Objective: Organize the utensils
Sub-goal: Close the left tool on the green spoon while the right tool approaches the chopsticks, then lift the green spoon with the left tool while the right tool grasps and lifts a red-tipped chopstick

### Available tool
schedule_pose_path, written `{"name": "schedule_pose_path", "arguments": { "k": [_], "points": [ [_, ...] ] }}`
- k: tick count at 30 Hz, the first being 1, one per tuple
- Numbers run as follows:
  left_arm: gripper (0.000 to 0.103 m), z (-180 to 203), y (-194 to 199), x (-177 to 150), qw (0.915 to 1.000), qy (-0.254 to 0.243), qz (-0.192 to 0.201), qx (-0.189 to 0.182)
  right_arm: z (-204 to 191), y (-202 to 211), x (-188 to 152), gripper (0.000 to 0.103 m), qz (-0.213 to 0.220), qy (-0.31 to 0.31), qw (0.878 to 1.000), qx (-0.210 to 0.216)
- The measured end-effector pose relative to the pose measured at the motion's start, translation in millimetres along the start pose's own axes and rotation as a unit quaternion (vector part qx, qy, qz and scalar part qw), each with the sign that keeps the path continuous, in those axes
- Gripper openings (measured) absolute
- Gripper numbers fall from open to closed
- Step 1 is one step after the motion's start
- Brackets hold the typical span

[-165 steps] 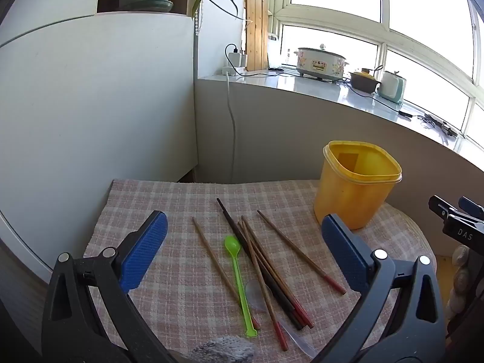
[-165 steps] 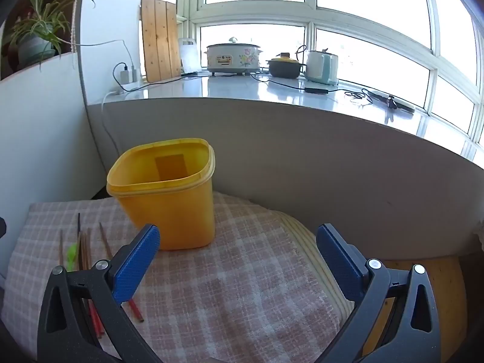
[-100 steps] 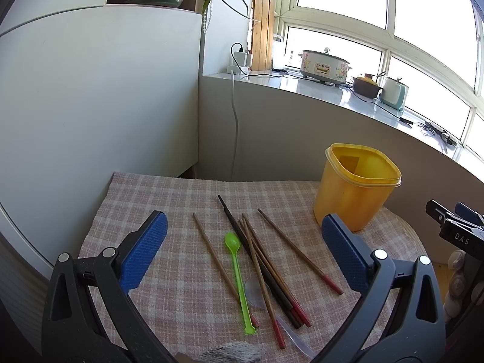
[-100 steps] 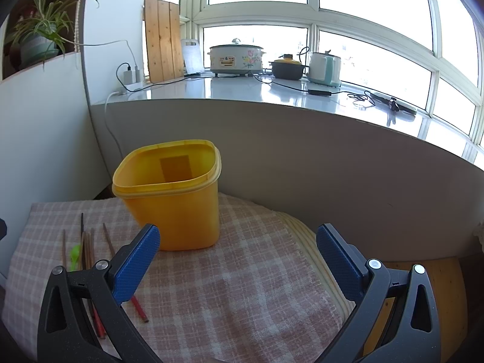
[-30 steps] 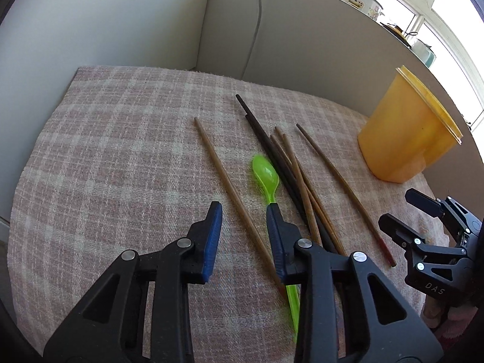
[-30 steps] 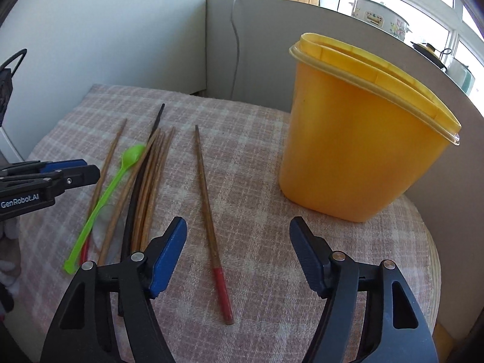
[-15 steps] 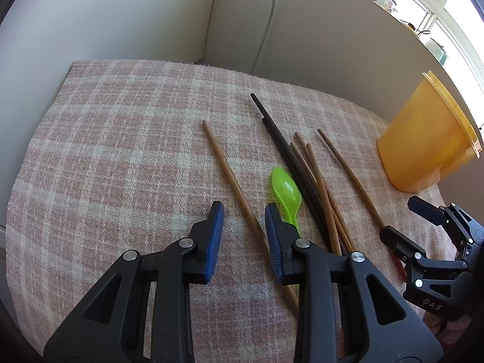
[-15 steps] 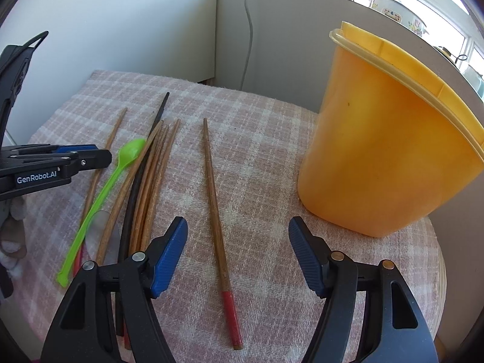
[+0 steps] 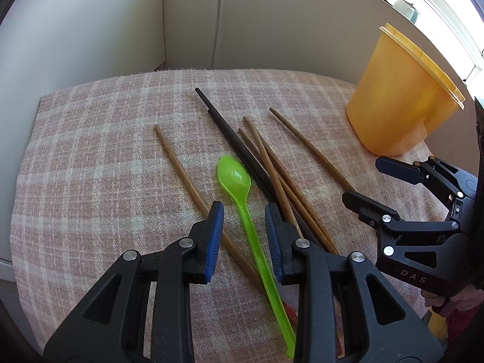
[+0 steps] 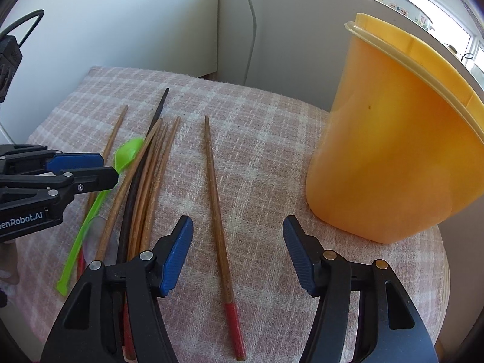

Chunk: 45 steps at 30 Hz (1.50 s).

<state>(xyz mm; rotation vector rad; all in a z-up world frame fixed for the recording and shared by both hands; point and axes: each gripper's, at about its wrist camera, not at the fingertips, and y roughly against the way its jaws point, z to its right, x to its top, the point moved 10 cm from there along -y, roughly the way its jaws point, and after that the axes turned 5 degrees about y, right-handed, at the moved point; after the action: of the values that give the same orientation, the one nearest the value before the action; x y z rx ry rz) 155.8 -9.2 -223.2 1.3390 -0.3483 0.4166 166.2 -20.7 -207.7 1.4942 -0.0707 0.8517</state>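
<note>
My left gripper (image 9: 244, 220) is low over the checked cloth (image 9: 90, 139) on the surface, its blue pads parted by a narrow gap with the stem of the green spoon (image 9: 242, 195) running right between them; nothing is pinched yet. In this left wrist view the spoon's bowl lies just ahead of the pads, and a lone brown chopstick (image 9: 181, 168) passes under my left pad while the dark chopsticks (image 9: 233, 139) crowd close beside the right one. To do this well, I judge I should settle squarely onto the thin stem, close slowly so it does not skate sideways, and keep both pads clear of the neighbouring sticks so only the spoon comes up. The yellow container (image 9: 399, 103) stands at the far right of the cloth, well apart from the spoon.

From the right wrist view, my right gripper (image 10: 238, 248) is spread wide and empty, straddling the single red-tipped chopstick (image 10: 216, 193) that lies by itself between the bundle of chopsticks (image 10: 148, 178) and the yellow container. That stick is the easy one: nothing touches it, so I would drop straight down around its thicker half and close there. The container is just to my right, upright and open-topped, so the carry should be short; I cannot see into it from here.
</note>
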Motion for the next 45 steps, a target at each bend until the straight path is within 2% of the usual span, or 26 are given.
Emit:
{"name": "schedule_pose_path", "arguments": {
  "k": [3, 6, 8, 14, 17, 18, 19, 21, 27, 33, 37, 39, 45],
  "points": [
    [0.027, 8, -9, -3, 0.9996, -0.024, -0.008, 0.015, -1, -3, 5, 0.061, -0.002, 0.005, 1.000, -0.002],
    [0.022, 10, -19, -2, 0.9995, -0.029, -0.008, 0.011, -2, -9, 8, 0.060, -0.010, 0.005, 1.000, -0.002],
    [0.014, 10, -23, 1, 0.9996, -0.027, -0.007, 0.006, -4, -13, 8, 0.060, -0.016, 0.006, 1.000, 0.003],
    [0.005, -14, -19, 5, 0.9982, 0.028, -0.018, -0.050, -6, -26, 10, 0.060, -0.039, -0.005, 0.999, 0.018],
    [0.005, -21, -18, 6, 0.9964, 0.052, -0.015, -0.065, -13, -30, 14, 0.042, -0.045, -0.009, 0.998, 0.039],
    [0.005, -25, -15, 6, 0.9963, 0.055, -0.012, -0.065, -17, -29, 15, 0.030, -0.046, -0.005, 0.998, 0.042],
    [0.005, -27, -13, 6, 0.9961, 0.058, -0.009, -0.067, -21, -29, 15, 0.013, -0.048, 0.001, 0.998, 0.047],
    [0.005, -36, -3, 2, 0.9953, 0.063, -0.004, -0.073, -26, -28, 17, 0.006, -0.050, 0.004, 0.997, 0.050],
    [0.005, -49, 25, -4, 0.9954, 0.062, 0.005, -0.073, -26, -25, 16, 0.006, -0.049, -0.024, 0.995, 0.083],
    [0.005, -47, 32, -1, 0.9952, 0.062, 0.015, -0.074, -20, -16, 17, 0.006, -0.047, -0.019, 0.995, 0.083],
    [0.005, -52, 37, -2, 0.9955, 0.061, 0.019, -0.070, -15, -11, 24, 0.006, -0.037, -0.012, 0.997, 0.061],
    [0.005, -51, 38, -3, 0.9956, 0.060, 0.018, -0.070, -15, -16, 24, 0.011, -0.051, -0.011, 0.996, 0.067],
    [0.005, -42, 34, -5, 0.9958, 0.059, 0.019, -0.068, -27, -41, 18, 0.014, -0.095, 0.024, 0.993, 0.067]
  ]
}}
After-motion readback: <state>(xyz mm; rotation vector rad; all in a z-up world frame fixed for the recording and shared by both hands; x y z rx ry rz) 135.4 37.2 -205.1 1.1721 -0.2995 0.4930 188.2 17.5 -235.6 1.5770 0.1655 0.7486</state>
